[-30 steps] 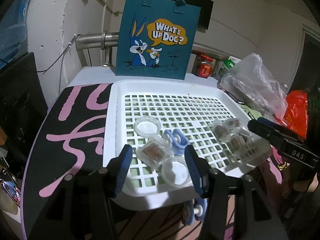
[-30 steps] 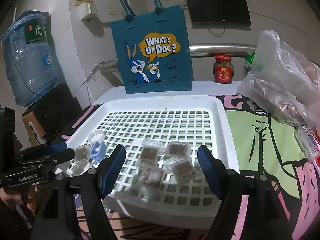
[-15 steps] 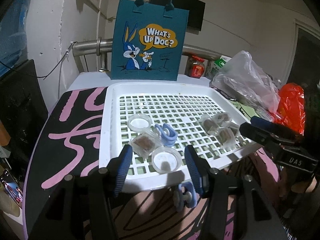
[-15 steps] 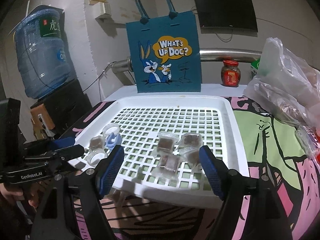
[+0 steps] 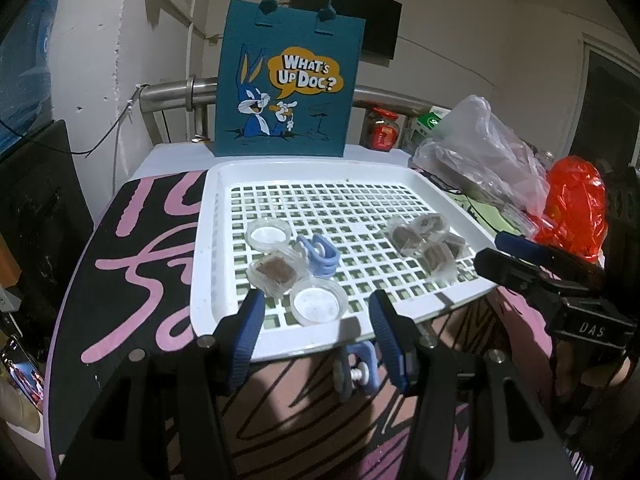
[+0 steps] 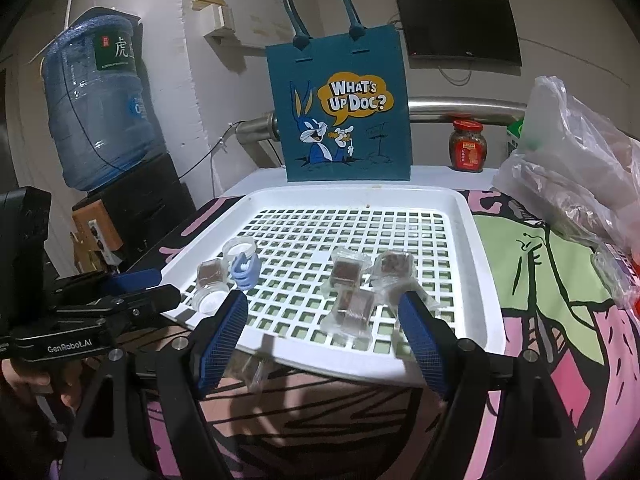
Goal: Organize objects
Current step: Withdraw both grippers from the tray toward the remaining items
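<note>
A white slotted tray [image 5: 208,240] [image 6: 476,248] lies on the patterned table. On its left part lie two round clear lids [image 5: 267,234] [image 5: 319,301], a clear box with a brown cube [image 5: 276,272] and a blue clip [image 5: 320,254] [image 6: 245,268]. On its right part lie several clear-wrapped brown cubes [image 5: 428,240] [image 6: 354,288]. Another blue clip [image 5: 357,372] lies on the table before the tray. A small clear box [image 6: 256,368] lies before the tray too. My left gripper [image 5: 316,340] is open and empty at the tray's near edge. My right gripper [image 6: 320,340] is open and empty there too.
A teal "What's Up Doc?" tote bag [image 5: 286,76] [image 6: 340,108] stands behind the tray. A red-lidded jar [image 6: 467,146], clear plastic bags [image 6: 576,168] and a red bag [image 5: 576,204] sit at the right. A water bottle [image 6: 96,104] stands at the left.
Both grippers have drawn back from the tray toward the table's near side and risen a little. The objects on the tray have not moved. Both stay open.
</note>
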### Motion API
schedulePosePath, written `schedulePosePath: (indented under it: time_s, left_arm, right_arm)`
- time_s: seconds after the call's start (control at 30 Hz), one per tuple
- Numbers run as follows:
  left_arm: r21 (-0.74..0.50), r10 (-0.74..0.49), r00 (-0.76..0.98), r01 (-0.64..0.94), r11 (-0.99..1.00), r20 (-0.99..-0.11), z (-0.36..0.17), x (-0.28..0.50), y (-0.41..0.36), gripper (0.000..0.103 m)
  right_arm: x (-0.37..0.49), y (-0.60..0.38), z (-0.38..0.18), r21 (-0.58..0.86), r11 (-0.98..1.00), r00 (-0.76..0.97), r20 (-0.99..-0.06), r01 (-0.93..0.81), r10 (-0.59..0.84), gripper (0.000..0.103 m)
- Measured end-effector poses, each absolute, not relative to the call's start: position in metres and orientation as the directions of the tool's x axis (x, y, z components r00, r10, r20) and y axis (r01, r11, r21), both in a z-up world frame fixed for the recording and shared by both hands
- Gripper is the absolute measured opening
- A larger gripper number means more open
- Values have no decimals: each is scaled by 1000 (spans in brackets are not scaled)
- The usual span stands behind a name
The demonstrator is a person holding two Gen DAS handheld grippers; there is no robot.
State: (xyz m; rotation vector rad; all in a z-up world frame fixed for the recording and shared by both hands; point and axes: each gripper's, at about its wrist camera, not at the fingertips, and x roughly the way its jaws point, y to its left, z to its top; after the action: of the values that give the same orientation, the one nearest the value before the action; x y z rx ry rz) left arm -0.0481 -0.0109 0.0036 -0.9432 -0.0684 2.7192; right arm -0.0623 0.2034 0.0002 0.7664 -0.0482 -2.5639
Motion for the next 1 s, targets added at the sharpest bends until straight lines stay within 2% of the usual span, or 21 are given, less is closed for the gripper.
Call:
schedulePosePath:
  time_s: [0.7,1.0]
  left_arm:
    - [-100,282,-695,-290,-952,-661,-10,-25,6,53]
    - [-93,277,-655,-302,-949,-703,-20,-27,12,53]
  right_arm:
    - [-36,195,-6,146,-864,-694,-539,481,-478,78]
    - [-39,195,-13,158,-869,-664,-587,468,-464,78]
